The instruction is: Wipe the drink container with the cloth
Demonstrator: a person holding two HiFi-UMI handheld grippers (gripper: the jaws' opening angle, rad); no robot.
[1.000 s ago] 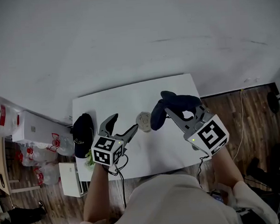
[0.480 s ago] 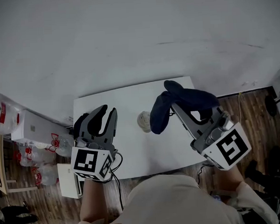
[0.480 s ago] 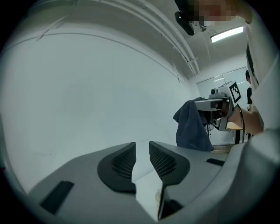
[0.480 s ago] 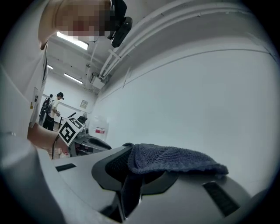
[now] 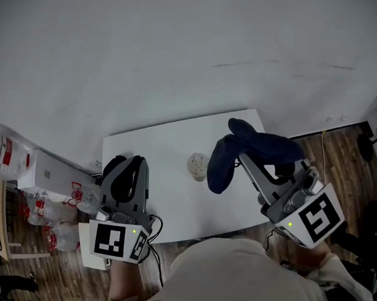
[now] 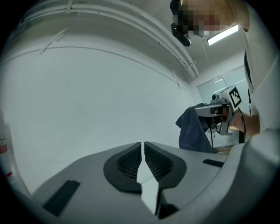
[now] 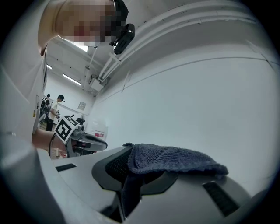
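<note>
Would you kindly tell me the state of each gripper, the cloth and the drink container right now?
Left gripper: closing shut, nothing between its jaws.
Right gripper: shut on the dark blue knitted cloth.
Cloth: draped, hanging limp.
Small round beige drink container: upright on the white table, ungripped.

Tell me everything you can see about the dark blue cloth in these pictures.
The cloth is dark blue, and the right gripper view shows a knitted, towel-like texture. The right hand-held gripper is shut on one part of it. A fold lies over one jaw, and the rest hangs limp and bunched above the white table. Whether its lower end touches the table cannot be told.
</note>
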